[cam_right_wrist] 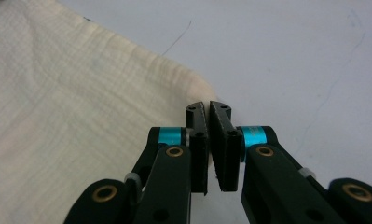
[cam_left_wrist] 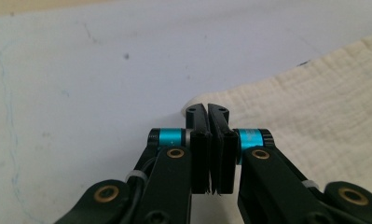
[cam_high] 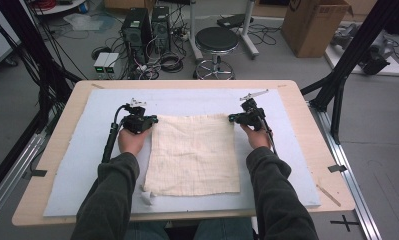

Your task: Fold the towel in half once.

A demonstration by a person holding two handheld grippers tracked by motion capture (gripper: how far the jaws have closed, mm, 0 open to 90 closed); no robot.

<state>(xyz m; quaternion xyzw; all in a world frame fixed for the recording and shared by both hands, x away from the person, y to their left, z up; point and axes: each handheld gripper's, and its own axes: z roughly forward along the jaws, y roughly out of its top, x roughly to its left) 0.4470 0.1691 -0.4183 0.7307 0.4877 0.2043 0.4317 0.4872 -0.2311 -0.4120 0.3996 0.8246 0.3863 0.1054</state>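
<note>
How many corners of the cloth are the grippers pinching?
2: the left gripper grips the far left corner of the cloth, the right gripper the far right corner.

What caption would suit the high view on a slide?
Two hand-held grippers, left and right, pinch the far corners of a cream cloth on a table.

Brightness: the high view is lit evenly and rather dimly; the mat [cam_high: 197, 100] is rendered pale blue-grey.
Source: diffuse light from overhead is suggested; no lamp is seen.
Shadows: soft, faint ones are cast beside the sleeves on the table [cam_high: 307, 130]; the floor at the left edge is left dark.
Glare: none is seen; a mild sheen is shown on the stool seat [cam_high: 217, 39].
Blur: the cloth [cam_left_wrist: 323, 112] weave is kept sharp in both gripper views; the nearest jaw links are softened.
Distortion: the table's far edge is bowed slightly in the high view.
Colour: a cool cast is given to the mat.
</note>
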